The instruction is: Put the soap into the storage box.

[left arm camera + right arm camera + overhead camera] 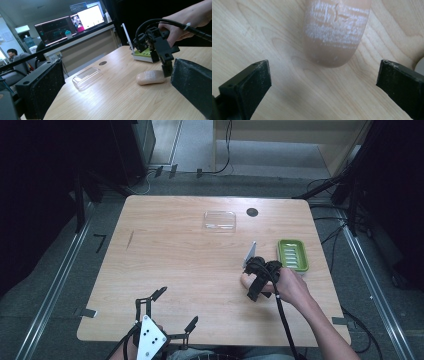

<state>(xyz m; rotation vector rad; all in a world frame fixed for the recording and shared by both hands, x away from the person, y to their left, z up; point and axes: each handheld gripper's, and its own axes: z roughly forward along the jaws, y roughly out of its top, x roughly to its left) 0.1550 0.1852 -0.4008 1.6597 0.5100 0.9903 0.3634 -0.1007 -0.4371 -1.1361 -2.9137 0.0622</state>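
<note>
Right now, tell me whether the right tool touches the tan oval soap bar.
Apart. The right gripper view shows bare table between the open right tool and the soap bar.

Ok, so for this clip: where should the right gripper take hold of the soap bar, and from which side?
Probably across the middle of the soap bar, from above. It lies flat on the table, a rounded oblong, so its two long sides are the narrow span. The right gripper is open, jaws apart just short of the bar's rounded end; it would need to move forward to straddle the bar.

Clear lid (219, 220), perhaps plastic; monitors (70, 23).
</note>
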